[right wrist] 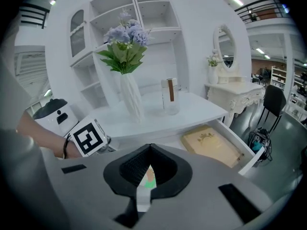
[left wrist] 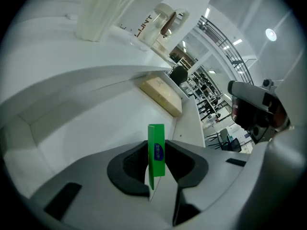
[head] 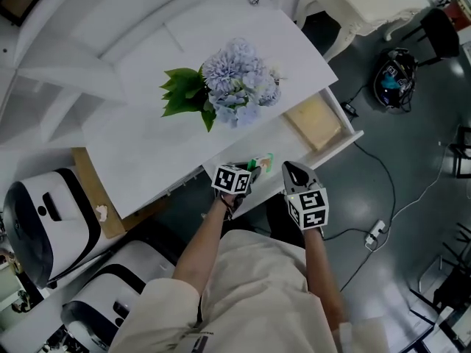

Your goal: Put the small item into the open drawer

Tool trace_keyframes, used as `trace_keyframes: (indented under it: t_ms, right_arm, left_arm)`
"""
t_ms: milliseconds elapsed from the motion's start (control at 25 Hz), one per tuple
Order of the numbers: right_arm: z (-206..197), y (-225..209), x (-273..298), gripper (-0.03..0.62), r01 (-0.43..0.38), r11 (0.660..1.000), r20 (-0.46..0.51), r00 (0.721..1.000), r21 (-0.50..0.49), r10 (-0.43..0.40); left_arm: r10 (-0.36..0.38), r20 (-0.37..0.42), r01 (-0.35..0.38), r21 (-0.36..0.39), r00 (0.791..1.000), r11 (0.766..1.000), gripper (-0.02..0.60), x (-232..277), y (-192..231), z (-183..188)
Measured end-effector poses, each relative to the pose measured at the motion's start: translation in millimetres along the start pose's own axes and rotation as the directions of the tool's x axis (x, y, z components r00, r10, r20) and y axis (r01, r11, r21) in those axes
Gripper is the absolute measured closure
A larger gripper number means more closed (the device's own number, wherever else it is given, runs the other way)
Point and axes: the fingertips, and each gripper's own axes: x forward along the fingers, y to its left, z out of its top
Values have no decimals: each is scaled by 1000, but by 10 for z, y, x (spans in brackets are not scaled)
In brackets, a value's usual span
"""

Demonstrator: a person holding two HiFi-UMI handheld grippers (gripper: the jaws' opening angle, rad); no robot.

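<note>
the left gripper (head: 252, 171) pinches the thin green packet (left wrist: 156, 150) by its lower edge, short of the open drawer (head: 340, 140), so i think it could slip and fall outside; the right gripper (head: 294, 172) is closed and empty.

Blue hydrangeas (head: 234, 83) stand in a white vase (right wrist: 130, 97) on a white desk (head: 140, 145). A flat pale wooden box (head: 313, 122) lies at their 4 o'clock. On the grey floor in the head view, a black bag (head: 394, 79) sits at 2 o'clock, a power strip (head: 375, 232) at 4 o'clock and a white-and-black machine (head: 48, 223) at 8 o'clock.
</note>
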Motion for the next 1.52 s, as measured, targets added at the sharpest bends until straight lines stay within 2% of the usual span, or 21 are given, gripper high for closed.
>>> trace_keyframes:
  t_ms: [240, 360, 560, 880, 1520]
  right_arm:
    - [-108, 5, -8, 569, 9, 1000, -13, 1000, 23, -9]
    - [-160, -30, 5, 569, 14, 999, -22, 1000, 37, -13]
    - [-202, -47, 31, 569, 18, 998, -29, 999, 57, -17]
    - [-268, 13, 78, 569, 12, 1000, -55, 998, 22, -10]
    - [-426, 32, 88, 569, 2, 999, -64, 998, 51, 2]
  left_arm:
    - [-38, -1, 38, -62, 999, 997, 479, 217, -57, 72]
    - [-38, -4, 37, -70, 999, 997, 479, 274, -59, 92]
    - [-21, -21, 20, -37, 1000, 999, 471, 304, 5, 100]
    - [28, -52, -26, 47, 998, 999, 433, 353, 126, 124]
    - [156, -69, -149, 92, 985, 984, 371, 378, 414, 15]
